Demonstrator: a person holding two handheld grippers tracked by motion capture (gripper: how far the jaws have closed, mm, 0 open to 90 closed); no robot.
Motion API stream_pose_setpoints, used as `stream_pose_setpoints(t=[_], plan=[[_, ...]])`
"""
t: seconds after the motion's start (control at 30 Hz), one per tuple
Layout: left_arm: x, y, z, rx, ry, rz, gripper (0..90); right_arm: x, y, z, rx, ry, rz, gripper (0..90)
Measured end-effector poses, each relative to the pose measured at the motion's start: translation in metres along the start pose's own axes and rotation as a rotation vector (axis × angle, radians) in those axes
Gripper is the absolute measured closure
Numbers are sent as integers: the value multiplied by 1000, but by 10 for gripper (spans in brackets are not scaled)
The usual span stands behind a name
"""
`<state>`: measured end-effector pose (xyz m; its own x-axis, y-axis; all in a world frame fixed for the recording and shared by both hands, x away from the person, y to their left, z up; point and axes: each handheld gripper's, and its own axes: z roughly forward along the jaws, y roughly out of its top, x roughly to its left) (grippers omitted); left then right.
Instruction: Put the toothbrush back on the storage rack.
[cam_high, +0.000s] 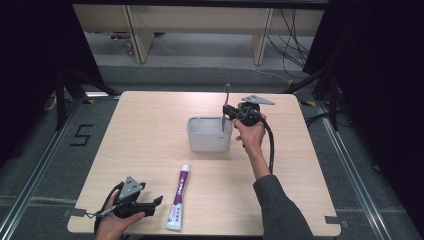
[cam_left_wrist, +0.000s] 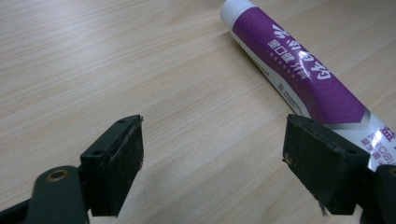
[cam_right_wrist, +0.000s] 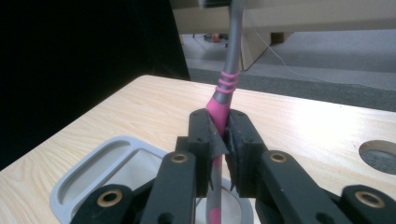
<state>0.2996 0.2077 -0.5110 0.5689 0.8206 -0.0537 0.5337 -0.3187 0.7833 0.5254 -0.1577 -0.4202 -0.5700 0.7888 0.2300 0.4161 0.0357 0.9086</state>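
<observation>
A grey and pink toothbrush (cam_high: 226, 104) stands upright with its lower end inside a grey holder box (cam_high: 210, 134) at the table's middle. My right gripper (cam_high: 230, 111) is shut on the toothbrush (cam_right_wrist: 223, 103) at its pink grip, above the holder (cam_right_wrist: 88, 175). A white and purple toothpaste tube (cam_high: 179, 196) lies flat near the front edge. My left gripper (cam_high: 154, 204) rests open on the table just left of the tube (cam_left_wrist: 308, 74); nothing is between its pads (cam_left_wrist: 119, 163), and the right pad sits close beside the tube.
The light wooden table (cam_high: 150, 130) has bare surface around the holder. A round hole (cam_right_wrist: 379, 156) is cut in the tabletop, seen in the right gripper view. Dark curtains, cables and table legs lie beyond the far edge.
</observation>
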Motion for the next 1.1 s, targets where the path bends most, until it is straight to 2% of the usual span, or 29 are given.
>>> stream_pose_setpoints(t=[0.07, 0.1, 0.13, 0.17, 0.27, 0.3, 0.33, 0.37, 0.4, 0.47, 0.5, 0.53, 0.6, 0.7, 0.73, 0.83, 0.87, 0.9, 0.97, 1.1], plan=[[0, 0, 0, -4, -5, 1, 198, -1, -1, 0, -3, 2, -9, 816], [0, 0, 0, -4, -4, 4, 198, 1, -1, 0, 9, 14, 22, 817], [-1, 0, 1, -18, -6, -15, 198, 1, -2, 0, 10, 10, 14, 818], [0, 0, 0, 1, -3, 2, 198, 0, -2, 1, 8, 9, -1, 818], [0, 0, 0, -3, -5, 0, 198, 0, -3, 1, 17, 7, -11, 818], [-1, 0, 1, -19, -6, -16, 198, 1, -4, 0, 20, 5, 10, 818], [-2, 0, 1, -18, -4, -16, 198, 1, -4, 0, 18, 3, 5, 818], [0, 0, 0, 0, -4, 1, 198, 0, -5, 0, 23, 6, -4, 818], [-1, 0, 0, -2, -5, 0, 198, -1, -6, 1, 22, -5, -15, 818], [0, 0, 0, -3, -6, 1, 198, -1, -6, 0, 27, 4, -13, 818], [-1, 0, 1, -19, -6, -16, 198, -1, -6, 0, 24, 2, -16, 818], [0, 0, 0, -1, -5, 2, 198, 0, -6, 0, 27, 2, -17, 818], [0, 0, 1, 0, -8, -1, 198, 0, -7, 0, 34, -1, -22, 818], [-2, 0, 2, -26, -9, -17, 198, -1, -8, 1, 32, -1, -41, 817], [0, 0, 0, 1, -9, 1, 198, 0, -9, 1, 35, -7, -30, 816], [-1, 0, 0, -2, -4, 1, 198, -1, -10, 1, 43, -7, -33, 815], [0, 0, 0, -3, -7, 4, 198, 0, -11, 1, 52, -5, -15, 814], [-1, 0, 1, -9, -4, -5, 198, 0, -11, 1, 52, -5, -15, 814], [0, 0, 0, 3, -8, 3, 198, -3, -14, 1, 45, -8, -32, 812], [0, 0, 0, 1, -6, 2, 198, -4, -15, 1, 56, -11, -29, 802]])
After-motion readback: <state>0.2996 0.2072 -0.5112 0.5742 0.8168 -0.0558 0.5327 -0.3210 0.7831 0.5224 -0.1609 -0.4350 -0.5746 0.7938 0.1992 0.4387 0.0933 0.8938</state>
